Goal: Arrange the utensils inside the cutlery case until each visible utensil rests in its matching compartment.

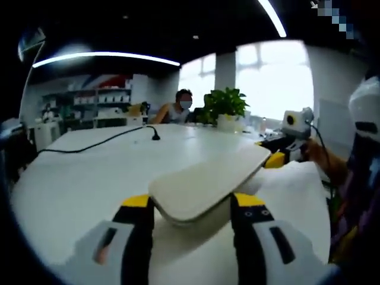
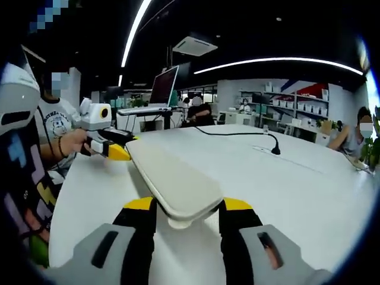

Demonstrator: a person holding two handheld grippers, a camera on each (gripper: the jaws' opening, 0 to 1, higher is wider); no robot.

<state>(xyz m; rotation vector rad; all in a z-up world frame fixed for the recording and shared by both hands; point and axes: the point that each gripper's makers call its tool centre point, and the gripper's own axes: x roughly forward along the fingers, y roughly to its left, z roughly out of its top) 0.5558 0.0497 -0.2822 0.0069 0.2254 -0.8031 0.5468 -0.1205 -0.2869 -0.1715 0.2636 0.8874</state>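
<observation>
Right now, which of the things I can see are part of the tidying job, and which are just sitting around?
Part of the job:
- cutlery case, lid closed, held off the table at both ends
- left claw, gripping one end
- right claw, gripping the other end

Just lying about:
- white table
- black cable
- potted plant
- monitor
- shelves

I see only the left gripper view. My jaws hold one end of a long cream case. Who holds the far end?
Observer: The right gripper holds it; in the right gripper view its jaws clamp the other end of the cutlery case.
Operator: Is the case resting on the table?
Observer: I cannot tell; there it reaches out over the white table, lid closed.
Operator: What is behind me?
Observer: An open laptop stands on a desk behind the left gripper.
</observation>
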